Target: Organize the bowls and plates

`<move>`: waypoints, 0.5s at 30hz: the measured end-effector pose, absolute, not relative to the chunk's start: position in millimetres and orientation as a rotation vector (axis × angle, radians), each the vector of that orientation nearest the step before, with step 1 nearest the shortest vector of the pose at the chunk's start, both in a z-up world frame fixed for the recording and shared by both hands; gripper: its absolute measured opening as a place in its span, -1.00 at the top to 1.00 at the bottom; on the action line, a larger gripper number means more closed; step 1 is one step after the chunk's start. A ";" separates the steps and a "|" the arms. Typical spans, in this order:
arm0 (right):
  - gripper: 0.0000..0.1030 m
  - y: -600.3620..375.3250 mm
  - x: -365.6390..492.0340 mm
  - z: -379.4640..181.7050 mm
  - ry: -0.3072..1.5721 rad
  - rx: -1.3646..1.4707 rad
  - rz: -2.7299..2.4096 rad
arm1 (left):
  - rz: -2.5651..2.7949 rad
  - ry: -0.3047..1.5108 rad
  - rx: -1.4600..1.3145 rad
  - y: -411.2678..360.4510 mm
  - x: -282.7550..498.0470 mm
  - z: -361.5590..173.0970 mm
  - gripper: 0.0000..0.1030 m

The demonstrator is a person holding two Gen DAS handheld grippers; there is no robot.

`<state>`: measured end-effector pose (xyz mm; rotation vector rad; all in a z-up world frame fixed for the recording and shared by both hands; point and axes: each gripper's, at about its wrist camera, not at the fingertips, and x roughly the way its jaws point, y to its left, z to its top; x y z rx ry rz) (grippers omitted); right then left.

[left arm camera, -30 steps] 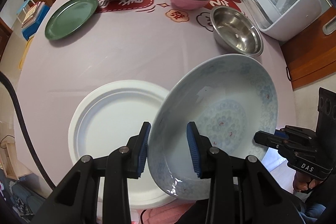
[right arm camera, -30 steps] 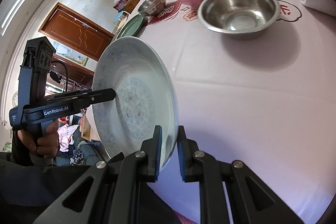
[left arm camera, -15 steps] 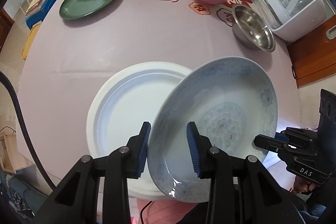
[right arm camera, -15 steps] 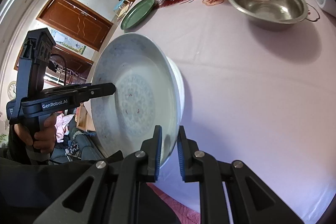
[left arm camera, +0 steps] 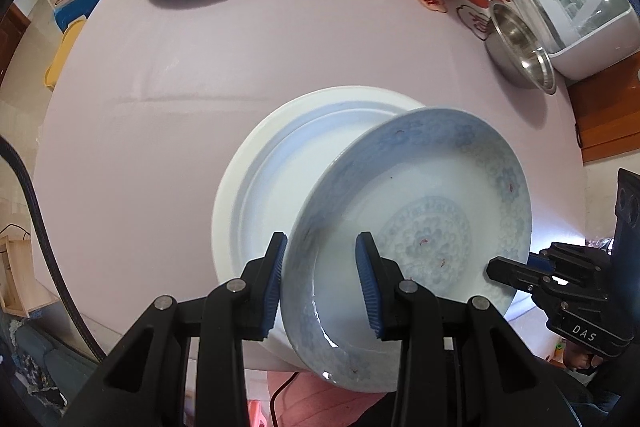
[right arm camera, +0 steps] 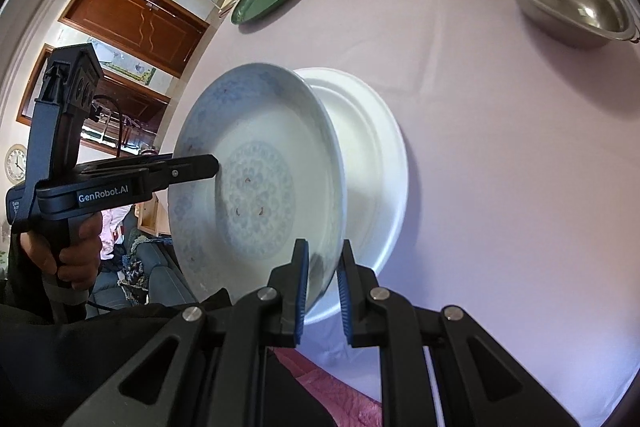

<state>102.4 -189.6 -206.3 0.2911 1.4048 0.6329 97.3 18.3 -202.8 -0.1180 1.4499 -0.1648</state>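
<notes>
Through my left wrist camera, my left gripper (left arm camera: 322,283) pinches the near rim of the glossy, blue-patterned plate (left arm camera: 424,235), tilted above the plain white plate (left arm camera: 264,187) on the smooth lilac tablecloth (left arm camera: 160,75); my right gripper (left arm camera: 516,273) reads "DAS". From my right wrist camera, those jaws clamp the patterned plate's opposite rim, concave face turned toward the "GenRobot.AI" lettering.

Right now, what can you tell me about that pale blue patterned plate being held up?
The pale blue patterned plate looks like glazed ceramic, round and shallow, with a faint floral medallion at its centre. It is tilted steeply on edge above the white round plate. The left gripper and right gripper both pinch its rim.
</notes>
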 end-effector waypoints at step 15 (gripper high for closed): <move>0.73 -179.7 99.2 -218.7 1.426 0.282 0.429 | -0.242 1.536 -0.039 22.4 116.4 -245.3 0.35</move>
